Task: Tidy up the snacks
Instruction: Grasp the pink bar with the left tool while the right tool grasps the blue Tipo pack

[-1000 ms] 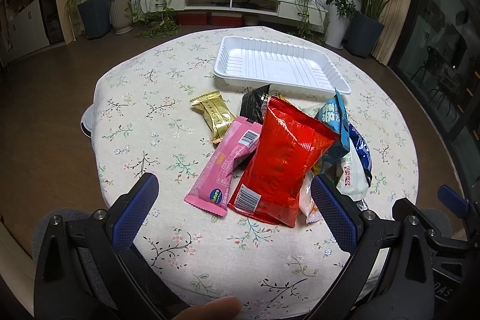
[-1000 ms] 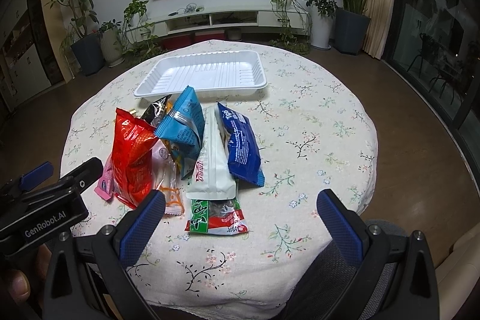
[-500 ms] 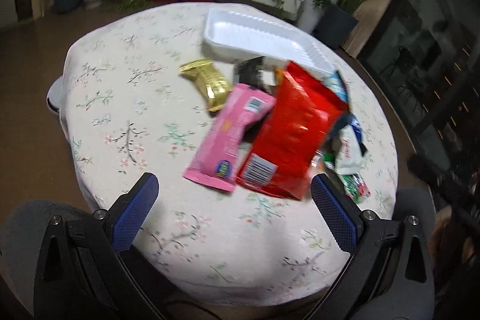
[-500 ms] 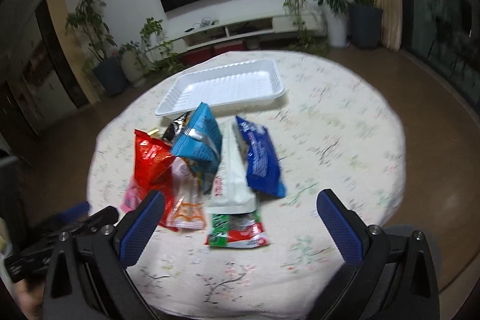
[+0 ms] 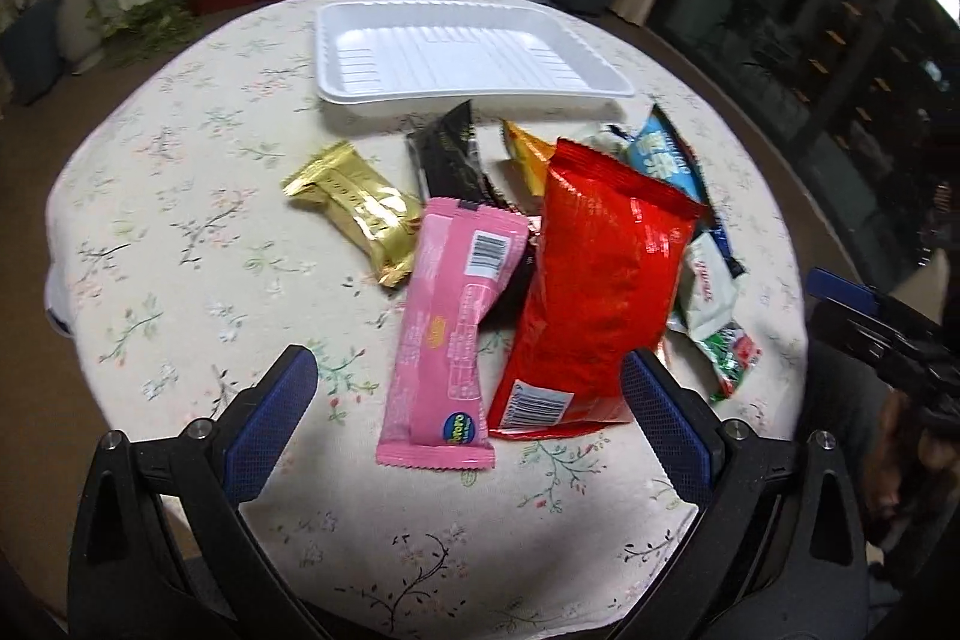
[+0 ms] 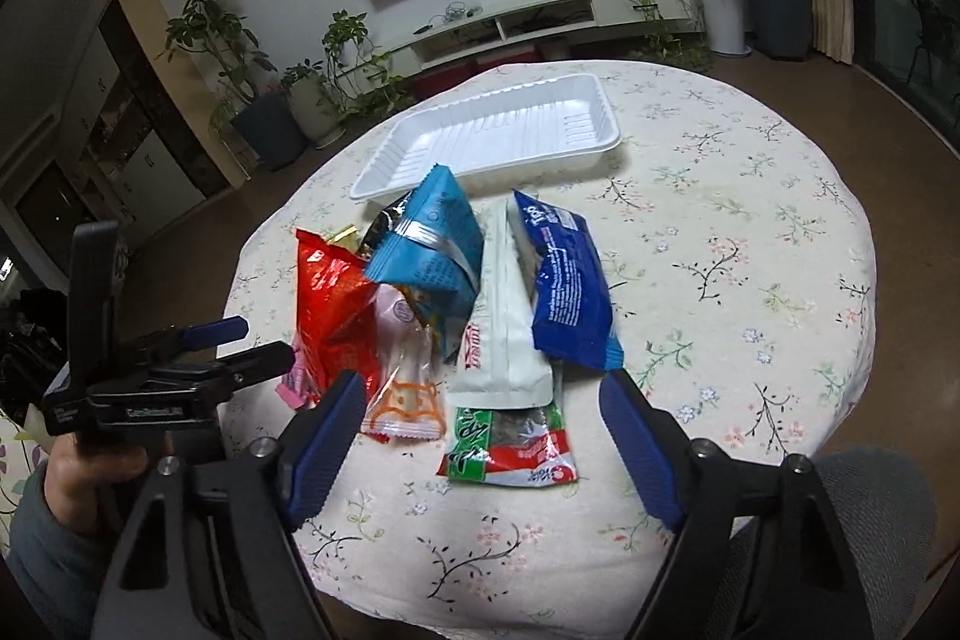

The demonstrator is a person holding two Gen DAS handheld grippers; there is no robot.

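Snacks lie heaped near your edge of the round floral-cloth table, with the empty white ribbed foam tray just beyond them, so each packet has only a short trip to it. The puffy red foil bag leans on the pile beside the flat pink wrapper, and the gold foil bar lies apart to the left. On your right side lie the dark blue packet, the pale white pouch and the green-and-red sachet.

Your left gripper and right gripper both stand wide and hold nothing. Compared with a second ago, both sit lower and closer to the pile; no snack has moved.
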